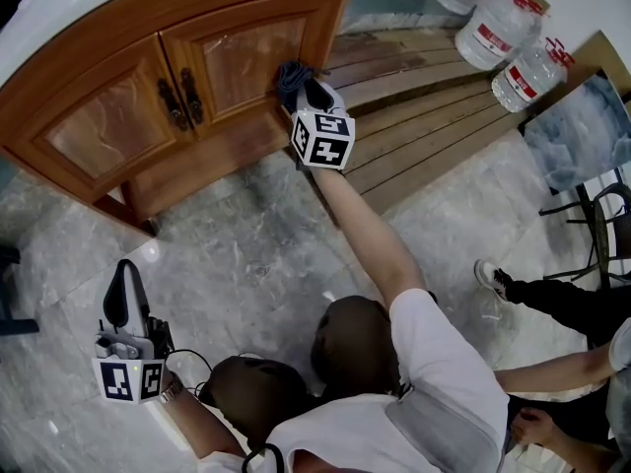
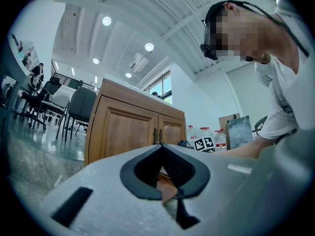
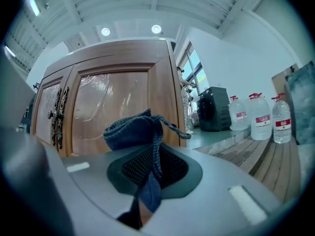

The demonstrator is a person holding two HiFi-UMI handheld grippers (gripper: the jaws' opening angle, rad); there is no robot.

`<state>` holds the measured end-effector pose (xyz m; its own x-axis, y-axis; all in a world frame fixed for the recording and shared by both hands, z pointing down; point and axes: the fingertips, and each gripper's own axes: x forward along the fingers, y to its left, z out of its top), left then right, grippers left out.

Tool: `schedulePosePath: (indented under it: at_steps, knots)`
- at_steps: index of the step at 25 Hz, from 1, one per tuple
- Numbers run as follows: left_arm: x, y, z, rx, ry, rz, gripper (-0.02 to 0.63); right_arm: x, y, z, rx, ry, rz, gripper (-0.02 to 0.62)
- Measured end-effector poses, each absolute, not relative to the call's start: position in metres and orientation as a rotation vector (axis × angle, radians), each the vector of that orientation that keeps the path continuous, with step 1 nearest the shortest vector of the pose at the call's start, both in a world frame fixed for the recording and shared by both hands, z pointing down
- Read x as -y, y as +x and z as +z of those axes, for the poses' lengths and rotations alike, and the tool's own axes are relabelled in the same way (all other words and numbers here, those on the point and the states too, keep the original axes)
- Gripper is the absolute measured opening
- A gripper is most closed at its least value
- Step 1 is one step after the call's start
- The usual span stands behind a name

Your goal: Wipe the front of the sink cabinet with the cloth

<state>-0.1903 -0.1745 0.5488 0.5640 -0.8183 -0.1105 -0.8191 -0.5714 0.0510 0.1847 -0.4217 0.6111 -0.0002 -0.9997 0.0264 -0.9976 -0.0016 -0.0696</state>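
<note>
Right gripper (image 1: 304, 89): jaws are clamped on the dark blue cloth (image 3: 132, 131), held against the cabinet door (image 3: 115, 100). Left gripper (image 2: 163, 148): jaws are closed together, nothing between.

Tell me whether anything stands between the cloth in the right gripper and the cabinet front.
Nothing visible does. The right gripper is shut on the blue cloth, and the right-hand cabinet door lies directly beyond the cloth with nothing between them.

bright ceiling lights, fisheye-warped edges
</note>
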Motion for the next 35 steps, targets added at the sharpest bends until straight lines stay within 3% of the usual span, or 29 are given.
schedulePosePath:
  at_steps: [11,35]
  knots:
    - [0.176,-0.193,0.552,-1.459,-2.777,0.186,0.002,0.419,0.232,0.618,-2.032,-2.272,-0.193,0.052]
    - [0.233,-0.143,0.570,-1.400,-2.901,0.106,0.002,0.384,0.237,0.602,-2.140,-2.136,-0.125,0.051]
